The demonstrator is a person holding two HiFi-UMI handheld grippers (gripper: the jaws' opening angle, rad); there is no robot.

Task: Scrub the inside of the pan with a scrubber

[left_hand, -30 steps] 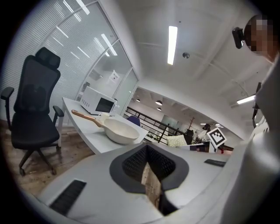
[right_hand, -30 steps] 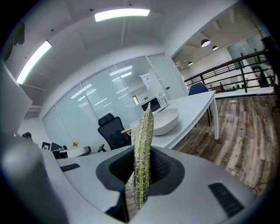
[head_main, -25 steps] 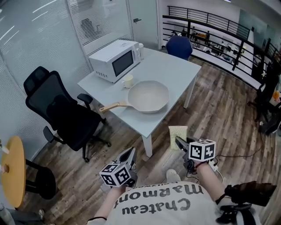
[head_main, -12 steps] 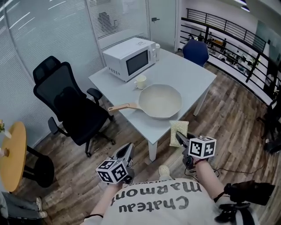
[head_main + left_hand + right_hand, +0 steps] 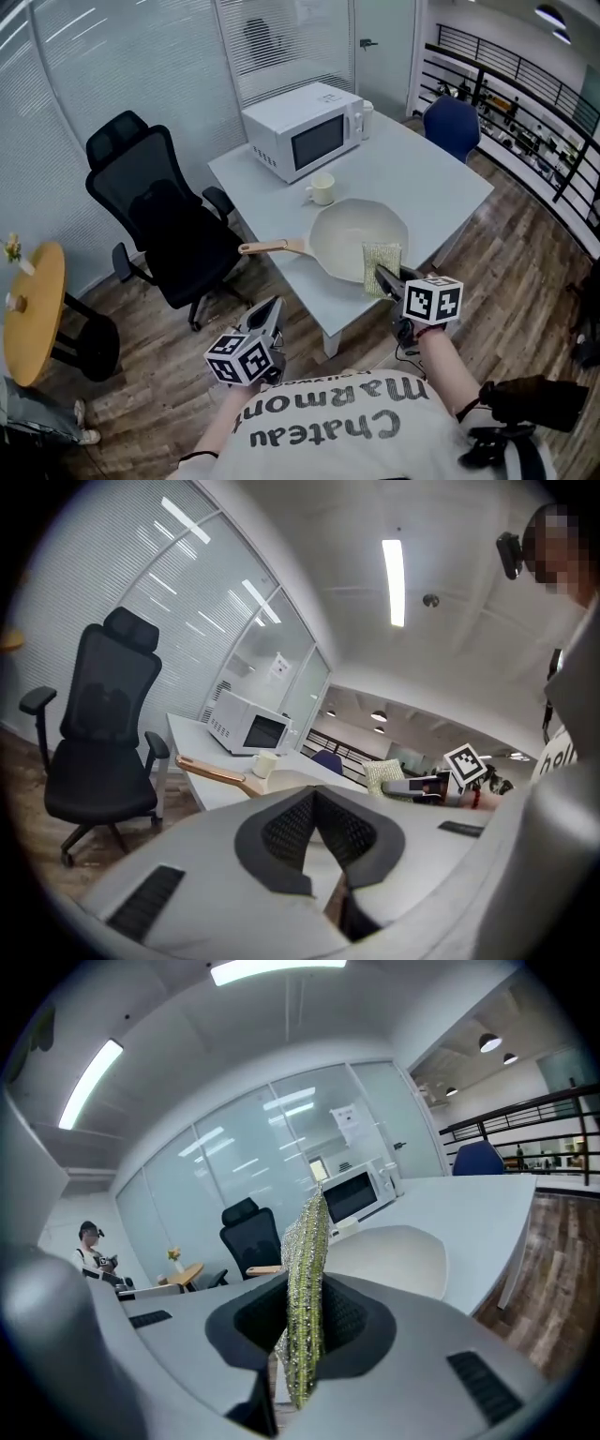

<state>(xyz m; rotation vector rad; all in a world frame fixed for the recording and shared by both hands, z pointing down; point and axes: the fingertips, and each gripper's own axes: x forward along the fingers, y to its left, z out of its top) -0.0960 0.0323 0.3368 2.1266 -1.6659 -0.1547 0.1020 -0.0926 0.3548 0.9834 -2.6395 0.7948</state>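
Green-yellow scrubber [image 5: 381,257] is clamped edge-on betw. the jaws of R gripper [image 5: 384,277]. Pads press both faces, and the pad stands upright w/ most of it proud of the jaw tips. L gripper [image 5: 270,315]: jaws fully together, nothing betw. them, so it carries nothing.

Pan [image 5: 361,239]: cream, round, mouth up, on the white table [image 5: 431,164] near its front corner. Inside looks bare. Wooden handle [image 5: 272,247] runs out to picture-left, roughly parallel w/ the near table edge. Long axis therefore lies across the person, not toward them.

Key relation: the pan bowl lies straight ahead of R gripper and somewhat below it. In the right gripper view the bowl shows just right of the scrubber's edge, beyond it. In the head view the scrubber overlaps the pan's near rim, but the steep look-down hides depth. Can't tell if it is over the rim or short of it; no contact seen.

R gripper is nearer the bowl. L gripper is nearer the handle end but well apart from it, back from the table edge.

Judgement: next move is R fwd and down, w/ a wrist roll so the flat face, not the edge, meets the pan floor. L is placed to pin the handle but must open first. An unbraced pan may swivel on the smooth top.

Microwave [image 5: 305,131] and cup [image 5: 322,189] sit behind the pan, off the approach line.
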